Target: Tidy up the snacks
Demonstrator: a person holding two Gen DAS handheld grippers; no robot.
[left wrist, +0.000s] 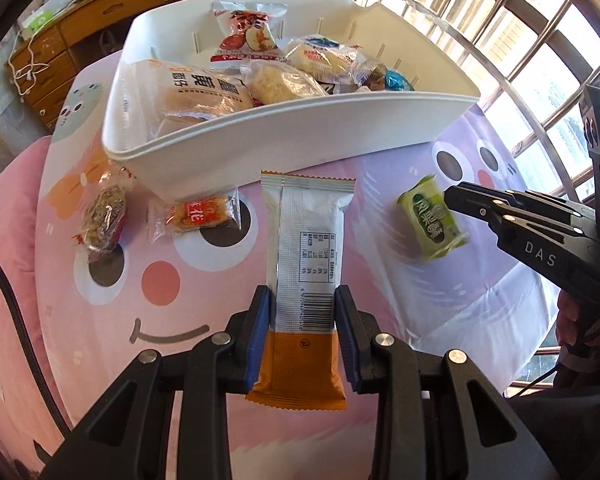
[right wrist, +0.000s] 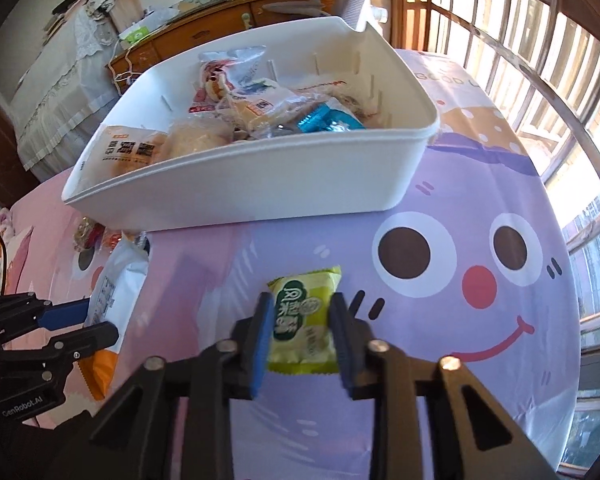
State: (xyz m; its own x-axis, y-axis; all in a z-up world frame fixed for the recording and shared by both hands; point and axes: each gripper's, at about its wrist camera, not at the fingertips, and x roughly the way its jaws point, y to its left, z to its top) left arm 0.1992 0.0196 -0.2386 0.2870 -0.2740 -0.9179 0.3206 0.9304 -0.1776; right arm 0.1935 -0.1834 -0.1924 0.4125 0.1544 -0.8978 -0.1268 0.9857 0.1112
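Observation:
My left gripper (left wrist: 302, 312) is shut on a long orange-and-silver snack packet (left wrist: 308, 232), held upright with its barcode side facing the camera. In the right wrist view my right gripper (right wrist: 302, 304) is shut on a small green snack packet (right wrist: 306, 320), its blue pads pressing both sides. The white bin (left wrist: 260, 136) stands just beyond both grippers on the cartoon cloth, with several wrapped snacks in it. From the left wrist view, the right gripper (left wrist: 454, 200) shows at the right by the green packet (left wrist: 432, 220). The left gripper (right wrist: 100, 324) shows at the right wrist view's left edge.
Two loose snacks lie left of the bin's front: a nut bar (left wrist: 102, 216) and a clear pack with an orange label (left wrist: 200, 214). A barred window (left wrist: 520, 40) runs along the right. Wooden drawers (left wrist: 48, 68) stand behind the table.

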